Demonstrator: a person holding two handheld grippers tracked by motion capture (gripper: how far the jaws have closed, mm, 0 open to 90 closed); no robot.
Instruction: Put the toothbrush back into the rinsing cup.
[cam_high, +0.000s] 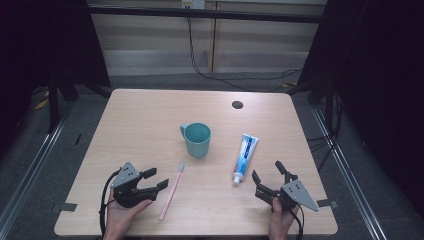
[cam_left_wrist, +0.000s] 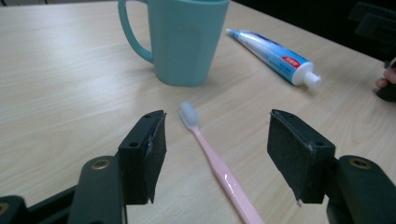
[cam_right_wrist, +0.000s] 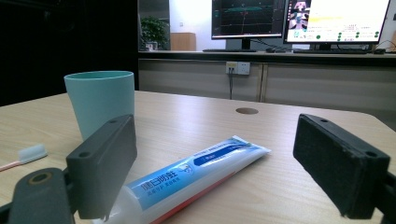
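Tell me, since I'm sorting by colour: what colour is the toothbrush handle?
Pink; the toothbrush shows best in the left gripper view.

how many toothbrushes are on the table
1. The pink toothbrush lies flat on the table, between the open jaws of the left gripper, bristles toward the teal cup. None stands in the cup's visible part.

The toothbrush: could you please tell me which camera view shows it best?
The left gripper view: the toothbrush lies close up, white bristles and pink handle sharp, though its end is cut off. The high view shows its whole length, but small. The right gripper view catches just the bristle head.
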